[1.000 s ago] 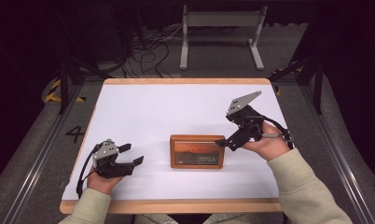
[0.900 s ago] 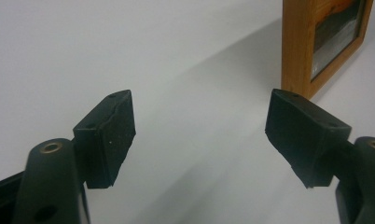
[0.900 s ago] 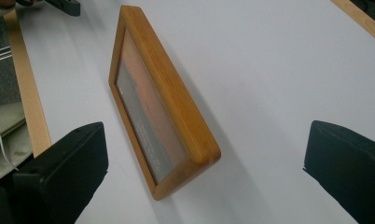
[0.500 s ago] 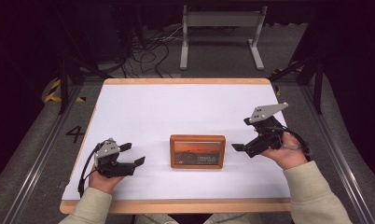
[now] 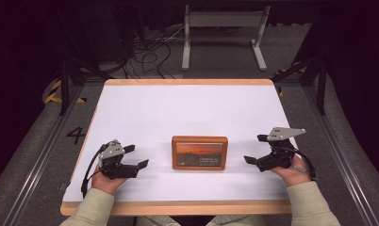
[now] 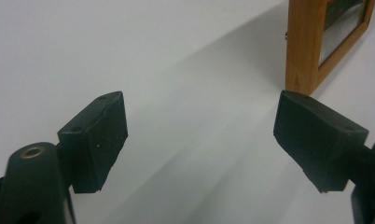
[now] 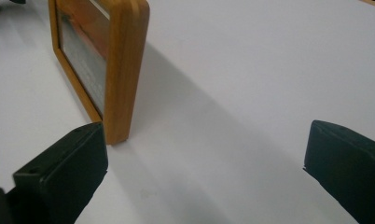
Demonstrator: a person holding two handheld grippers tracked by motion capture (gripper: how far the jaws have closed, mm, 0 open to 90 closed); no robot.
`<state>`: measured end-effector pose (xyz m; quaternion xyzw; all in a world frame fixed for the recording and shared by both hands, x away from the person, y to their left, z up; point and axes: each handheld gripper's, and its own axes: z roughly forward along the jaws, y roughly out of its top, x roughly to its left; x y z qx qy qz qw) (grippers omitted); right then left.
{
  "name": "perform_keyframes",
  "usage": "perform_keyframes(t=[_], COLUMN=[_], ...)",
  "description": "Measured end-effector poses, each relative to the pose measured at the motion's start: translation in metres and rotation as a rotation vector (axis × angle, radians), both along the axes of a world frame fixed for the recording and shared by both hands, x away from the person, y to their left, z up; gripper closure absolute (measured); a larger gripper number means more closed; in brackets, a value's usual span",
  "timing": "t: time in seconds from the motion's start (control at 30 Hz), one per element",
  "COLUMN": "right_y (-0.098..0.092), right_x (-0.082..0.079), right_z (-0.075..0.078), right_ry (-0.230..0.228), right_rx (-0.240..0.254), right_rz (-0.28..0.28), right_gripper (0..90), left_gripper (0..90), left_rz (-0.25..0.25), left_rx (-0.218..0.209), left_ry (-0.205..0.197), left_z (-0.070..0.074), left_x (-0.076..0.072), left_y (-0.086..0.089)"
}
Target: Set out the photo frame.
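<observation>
A wooden picture frame [image 5: 199, 153] with an orange picture stands upright in the near middle of the white table [image 5: 187, 108]. My left gripper [image 5: 137, 156] rests on the table to the frame's left, pointing toward it. Its jaws are open and have just been opening wider, with nothing between them. In the left gripper view the frame [image 6: 311, 42] stands ahead at the upper right, beyond the left gripper [image 6: 202, 135]. My right gripper [image 5: 255, 149] sits low to the frame's right, open and empty. In the right gripper view the frame [image 7: 115, 60] stands just past the left pad of the right gripper [image 7: 204, 163].
The table has a wooden rim [image 5: 178, 207] along its near edge. Behind the table, cables [image 5: 150, 56] and a metal stand [image 5: 223, 28] lie on the dark floor. A painted "4" [image 5: 77, 135] marks the floor at the left.
My right gripper has come down and to the right, from above the frame's right end to table level beside it. The left hand has stayed in place.
</observation>
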<state>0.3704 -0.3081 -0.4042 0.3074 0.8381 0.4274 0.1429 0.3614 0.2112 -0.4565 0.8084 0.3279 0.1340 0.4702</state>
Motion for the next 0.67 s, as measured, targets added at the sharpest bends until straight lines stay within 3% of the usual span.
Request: perform_keyframes(t=[0.17, 0.47, 0.67], right_y=[-0.008, -0.017, -0.016], right_x=[-0.003, -0.002, -0.001], right_z=[-0.018, -0.047, -0.048], right_ry=[0.007, 0.054, 0.063], right_rx=[0.025, 0.001, -0.007], right_rz=[-0.032, -0.127, -0.146], right_gripper=[0.0, 0.0, 0.0], left_gripper=[17.2, 17.2, 17.0], left_rz=[-0.008, -0.012, -0.006], left_rx=[0.000, 0.000, -0.007], left_ry=[0.001, 0.003, 0.010], left_z=[-0.001, -0.001, -0.002], left_x=[0.001, 0.004, 0.004], left_y=[-0.003, -0.004, -0.005])
